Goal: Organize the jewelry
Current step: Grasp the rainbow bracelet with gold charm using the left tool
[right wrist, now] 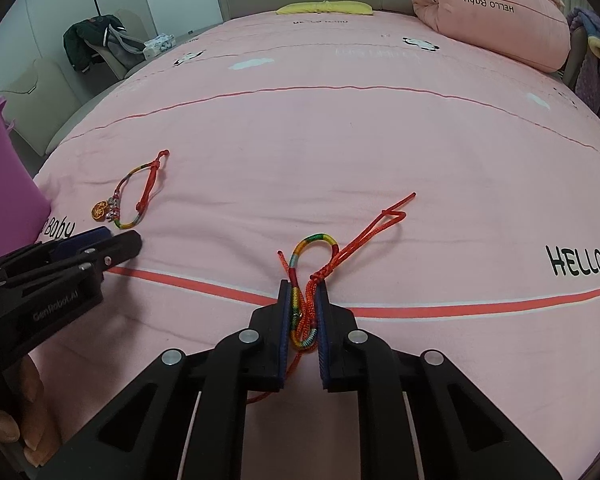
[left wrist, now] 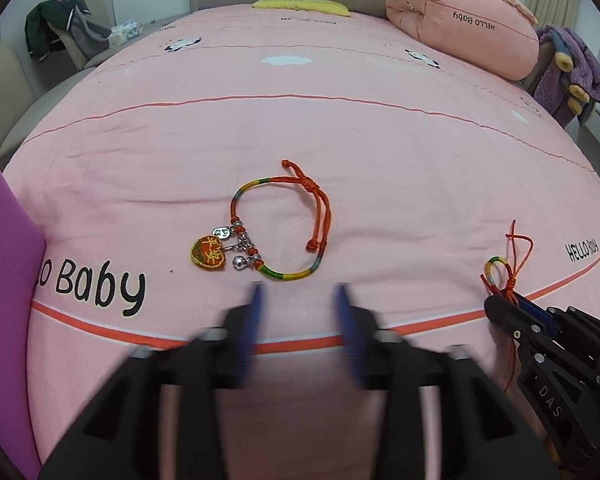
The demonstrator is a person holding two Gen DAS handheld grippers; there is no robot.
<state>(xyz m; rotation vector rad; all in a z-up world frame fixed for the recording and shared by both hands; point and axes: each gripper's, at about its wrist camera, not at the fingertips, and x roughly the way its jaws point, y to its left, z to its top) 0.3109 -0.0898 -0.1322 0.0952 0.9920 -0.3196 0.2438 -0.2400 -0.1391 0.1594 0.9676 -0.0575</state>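
Right claw (right wrist: 304,312) clamps the plain bracelet (right wrist: 312,256) near the bed's (right wrist: 340,152) front edge. Left claw (left wrist: 300,308) gapes, empty. Next: place it beside the charm bracelet (left wrist: 276,228)

Both wrist fisheyes looked steeply down and forward over the pink bed (left wrist: 340,128), close above its near edge. Left view sat left of right view. Shared: charm bracelet (left wrist: 278,226) (right wrist: 130,196), centre in left, middle left in right; rolled quilt (left wrist: 464,36) upper right.
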